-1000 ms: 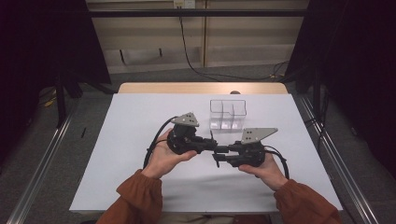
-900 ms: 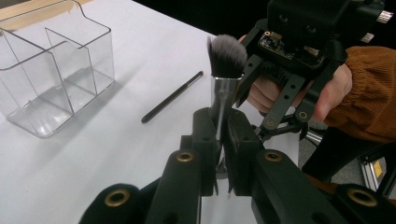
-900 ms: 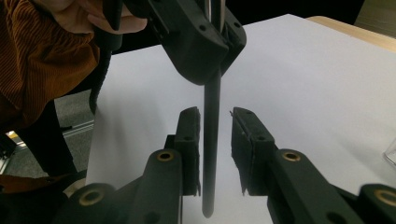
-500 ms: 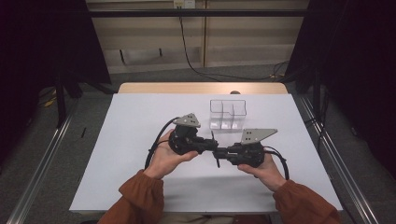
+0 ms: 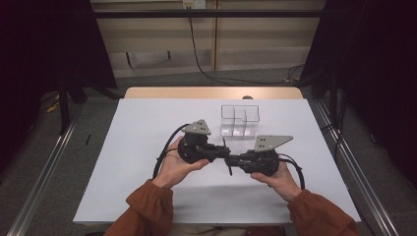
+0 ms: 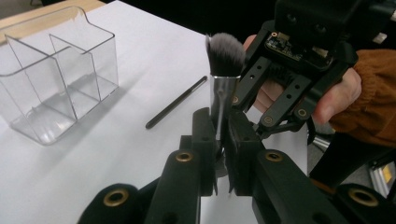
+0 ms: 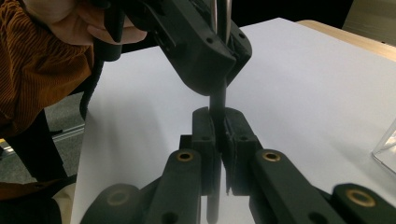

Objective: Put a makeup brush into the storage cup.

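A makeup brush [image 6: 224, 53] with a grey bristle head, silver ferrule and black handle stands upright between my two grippers over the middle of the white table [image 5: 147, 128]. My left gripper [image 6: 220, 122] is shut on the silver ferrule. My right gripper [image 7: 219, 120] faces it from the other side and is shut on the black handle [image 7: 217, 100] lower down. In the high view the left gripper [image 5: 222, 151] and right gripper [image 5: 237, 160] meet tip to tip at the brush [image 5: 227, 164].
A clear plastic organizer [image 5: 239, 119] with several compartments stands just behind the grippers, also seen in the left gripper view [image 6: 56, 88]. A thin black stick [image 6: 176, 102] lies flat on the table between the organizer and the brush. Metal rails run along both table sides.
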`<act>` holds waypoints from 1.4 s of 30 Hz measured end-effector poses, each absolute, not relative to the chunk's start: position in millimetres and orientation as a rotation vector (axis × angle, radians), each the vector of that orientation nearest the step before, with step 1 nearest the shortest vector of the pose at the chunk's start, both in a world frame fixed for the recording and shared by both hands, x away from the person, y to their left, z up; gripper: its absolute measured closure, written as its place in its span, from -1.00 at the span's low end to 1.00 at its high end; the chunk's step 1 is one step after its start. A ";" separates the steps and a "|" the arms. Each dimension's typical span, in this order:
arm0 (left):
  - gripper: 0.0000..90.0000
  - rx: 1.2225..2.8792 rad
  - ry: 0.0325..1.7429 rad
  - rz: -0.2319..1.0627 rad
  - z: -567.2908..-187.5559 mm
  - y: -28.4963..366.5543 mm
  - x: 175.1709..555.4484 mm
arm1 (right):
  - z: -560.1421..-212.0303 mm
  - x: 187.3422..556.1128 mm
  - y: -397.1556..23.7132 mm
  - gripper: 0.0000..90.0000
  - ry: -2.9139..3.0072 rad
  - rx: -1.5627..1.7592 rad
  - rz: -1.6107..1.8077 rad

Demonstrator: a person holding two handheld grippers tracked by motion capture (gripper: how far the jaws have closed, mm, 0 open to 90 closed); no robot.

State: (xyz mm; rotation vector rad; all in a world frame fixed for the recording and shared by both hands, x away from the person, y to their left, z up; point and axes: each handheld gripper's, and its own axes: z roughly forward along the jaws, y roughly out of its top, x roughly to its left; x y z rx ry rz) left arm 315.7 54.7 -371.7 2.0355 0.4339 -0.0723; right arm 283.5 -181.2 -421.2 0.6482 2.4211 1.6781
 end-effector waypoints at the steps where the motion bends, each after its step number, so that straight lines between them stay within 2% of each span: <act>1: 0.84 2.033 0.434 -0.071 -371.7 55.1 315.7 | -421.2 283.3 -181.0 0.87 2.422 0.647 1.682; 5: 0.75 2.019 0.435 -0.058 -371.9 57.1 315.7 | -420.3 283.0 -181.3 0.87 2.413 0.648 1.686; 9: 0.33 1.995 0.443 -0.036 -373.4 55.2 316.0 | -420.0 283.6 -182.1 0.87 2.406 0.655 1.690; 12: 0.19 1.992 0.427 -0.001 -373.5 54.5 314.8 | -420.1 283.7 -183.5 0.87 2.404 0.661 1.685; 16: -0.24 1.973 0.462 0.037 -372.7 56.9 315.7 | -419.7 283.9 -184.4 0.87 2.398 0.662 1.686; 23: -0.63 1.934 0.522 0.072 -372.7 71.6 316.2 | -419.7 284.2 -184.9 0.87 2.392 0.666 1.688; 32: -0.90 1.881 0.579 0.148 -372.5 92.7 318.8 | -419.7 284.4 -186.6 0.87 2.382 0.683 1.683; 40: -0.94 1.855 0.590 0.221 -376.9 107.7 317.7 | -420.1 285.4 -189.2 0.87 2.369 0.706 1.681; 42: -0.95 1.843 0.603 0.199 -379.0 113.8 317.2 | -420.1 285.5 -189.8 0.87 2.368 0.709 1.677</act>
